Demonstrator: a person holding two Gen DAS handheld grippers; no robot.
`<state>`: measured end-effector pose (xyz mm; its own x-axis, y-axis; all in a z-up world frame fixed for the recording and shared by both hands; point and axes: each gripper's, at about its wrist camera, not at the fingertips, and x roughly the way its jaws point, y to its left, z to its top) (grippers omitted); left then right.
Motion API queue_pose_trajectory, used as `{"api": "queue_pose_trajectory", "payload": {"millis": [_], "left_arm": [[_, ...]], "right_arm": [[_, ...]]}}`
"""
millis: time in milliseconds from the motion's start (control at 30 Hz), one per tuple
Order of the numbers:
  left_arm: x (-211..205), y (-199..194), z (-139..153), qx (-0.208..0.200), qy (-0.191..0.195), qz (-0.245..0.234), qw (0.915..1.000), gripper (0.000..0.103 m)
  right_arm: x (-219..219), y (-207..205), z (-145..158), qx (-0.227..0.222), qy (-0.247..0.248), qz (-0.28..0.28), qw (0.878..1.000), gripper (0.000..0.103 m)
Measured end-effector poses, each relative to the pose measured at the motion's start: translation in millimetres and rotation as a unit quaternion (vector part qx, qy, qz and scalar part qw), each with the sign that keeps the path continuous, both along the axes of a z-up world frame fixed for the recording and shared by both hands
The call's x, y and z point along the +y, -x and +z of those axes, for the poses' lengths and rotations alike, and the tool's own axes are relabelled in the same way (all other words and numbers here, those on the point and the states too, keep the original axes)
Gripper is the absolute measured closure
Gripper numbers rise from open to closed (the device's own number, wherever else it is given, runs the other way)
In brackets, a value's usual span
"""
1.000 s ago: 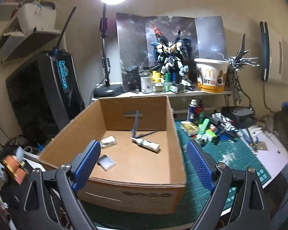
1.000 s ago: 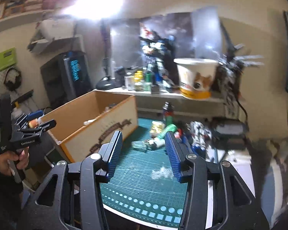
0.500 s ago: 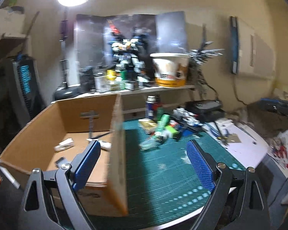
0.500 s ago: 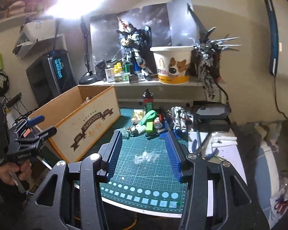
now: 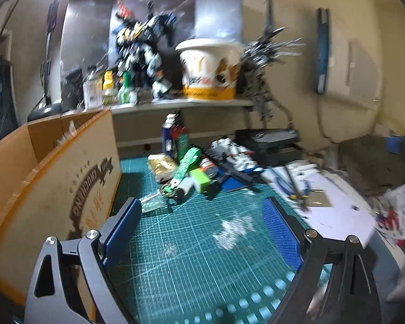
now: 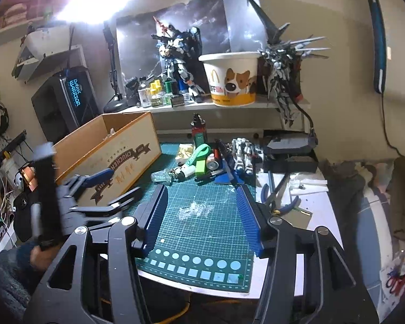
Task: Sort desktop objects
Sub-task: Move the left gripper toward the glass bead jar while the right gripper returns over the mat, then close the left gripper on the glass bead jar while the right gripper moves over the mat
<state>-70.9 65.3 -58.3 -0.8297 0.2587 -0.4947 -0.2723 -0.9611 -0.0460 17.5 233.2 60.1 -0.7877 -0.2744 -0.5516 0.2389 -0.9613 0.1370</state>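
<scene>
Left gripper [image 5: 202, 210]: jaws stood wide apart, nothing between the blue pads, tilted downward; in the right wrist view it showed blurred at the left [image 6: 113, 186].
Left hand [image 6: 40, 253]: wrapped round the gripper's dark handle, a dark sleeve below it.
Right gripper [image 6: 201, 197]: jaws were opening, nothing between them, tilted downward.

Both wrist cameras look forward and slightly downward, close over the green cutting mat [image 5: 191, 245] [image 6: 202, 232], sharing the cardboard box [image 5: 67, 189] [image 6: 121, 156] and back shelf [image 5: 191, 104] [image 6: 229, 108].
</scene>
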Motion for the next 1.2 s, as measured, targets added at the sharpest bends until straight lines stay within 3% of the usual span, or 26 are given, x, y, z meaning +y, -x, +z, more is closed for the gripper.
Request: {"api": "queue_pose_trajectory", "payload": {"millis": [233, 433, 667, 800, 900, 1200], "left_arm": [[-26, 60, -30, -0.069, -0.017, 0.102, 0.9922, 0.011], [-30, 102, -53, -0.118, -0.016, 0.096, 0.9882, 0.015], [-34, 136, -79, -0.189, -0.033, 0.113, 0.9749, 0.022], [-32, 140, -79, -0.187, -0.032, 0.122, 0.9742, 0.022], [-34, 143, -79, -0.184, -0.032, 0.124, 0.9745, 0.043], [-32, 125, -67, -0.19, -0.047, 0.076, 0.9777, 0.043]], "right_arm": [[23, 10, -17, -0.022, 0.019, -0.011, 1.0, 0.053], [35, 26, -39, -0.047, 0.037, -0.002, 0.998, 0.053], [47, 46, -61, -0.069, 0.055, 0.01, 0.996, 0.053], [53, 59, -74, -0.085, 0.066, 0.014, 0.994, 0.053], [55, 69, -82, -0.095, 0.072, 0.017, 0.993, 0.053], [39, 90, -84, -0.098, 0.074, 0.043, 0.991, 0.053]]}}
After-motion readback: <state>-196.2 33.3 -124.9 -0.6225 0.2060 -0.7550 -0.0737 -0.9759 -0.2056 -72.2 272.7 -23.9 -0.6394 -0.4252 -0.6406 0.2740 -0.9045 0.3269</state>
